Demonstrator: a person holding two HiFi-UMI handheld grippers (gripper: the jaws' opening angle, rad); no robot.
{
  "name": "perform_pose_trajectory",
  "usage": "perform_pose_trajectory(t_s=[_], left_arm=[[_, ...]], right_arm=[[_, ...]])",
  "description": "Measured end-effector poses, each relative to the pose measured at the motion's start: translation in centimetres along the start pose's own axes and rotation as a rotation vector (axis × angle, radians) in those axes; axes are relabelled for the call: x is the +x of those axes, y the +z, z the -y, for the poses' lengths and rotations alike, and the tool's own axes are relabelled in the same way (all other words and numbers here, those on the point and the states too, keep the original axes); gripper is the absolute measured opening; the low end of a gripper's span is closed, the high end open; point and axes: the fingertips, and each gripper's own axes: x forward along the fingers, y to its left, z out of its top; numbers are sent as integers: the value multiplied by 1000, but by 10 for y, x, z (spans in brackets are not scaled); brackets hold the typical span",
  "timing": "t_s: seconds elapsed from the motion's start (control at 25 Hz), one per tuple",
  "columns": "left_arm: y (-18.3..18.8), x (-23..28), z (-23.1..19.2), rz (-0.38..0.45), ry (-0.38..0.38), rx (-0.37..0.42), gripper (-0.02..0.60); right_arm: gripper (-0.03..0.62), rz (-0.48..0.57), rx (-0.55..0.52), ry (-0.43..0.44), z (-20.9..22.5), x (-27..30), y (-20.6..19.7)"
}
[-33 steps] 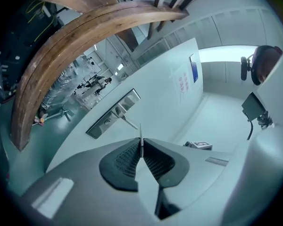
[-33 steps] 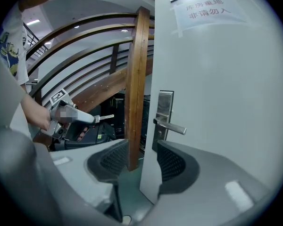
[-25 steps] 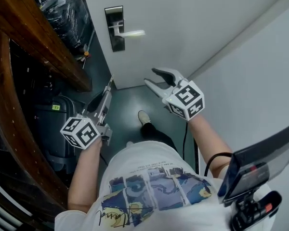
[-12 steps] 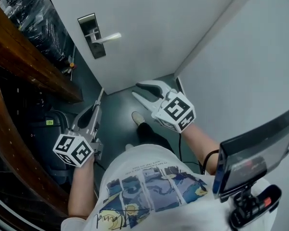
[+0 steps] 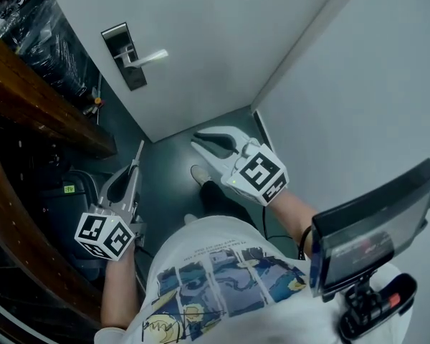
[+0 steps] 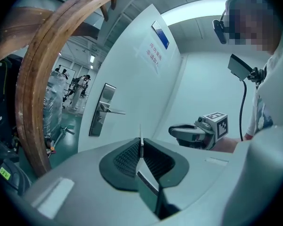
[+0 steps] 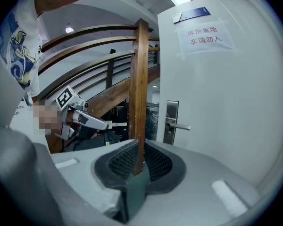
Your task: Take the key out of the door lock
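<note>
The white door's steel lock plate [image 5: 124, 56] with its lever handle [image 5: 147, 57] is at the upper left of the head view; I cannot make out a key in it. Both grippers hang well back from the door, over the floor. My left gripper [image 5: 138, 153] is shut with nothing showing between its jaws [image 6: 140, 144]. My right gripper [image 5: 199, 142] points at the door's foot; its jaws are closing to a narrow gap with nothing between them [image 7: 139, 147]. The lock plate [image 6: 101, 109] [image 7: 170, 121] is far ahead in both gripper views.
A curved wooden handrail [image 5: 29, 99] runs along the left, with a dark bag [image 5: 72, 192] below it and wrapped goods [image 5: 36, 20] behind. A white wall [image 5: 373, 84] closes the right side. A screen device [image 5: 373, 228] hangs at the person's chest. A paper notice [image 7: 203, 34] is on the door.
The right gripper's jaws have come from wide open to a narrow gap. Both grippers have dropped lower and to the left in the head view, and the door's lock has shifted left.
</note>
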Motion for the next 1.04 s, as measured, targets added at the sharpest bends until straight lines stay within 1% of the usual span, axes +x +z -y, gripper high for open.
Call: perform_pose_trajectory(t_s=[0.24,1.04], left_arm=[[-1,1,5,-1,-8,3,21],[-5,2,10,-8,-2,13,21]], right_arm=[[21,8,-13,-5,-4,-2,5],[3,17,-24,3,-6,-5,5]])
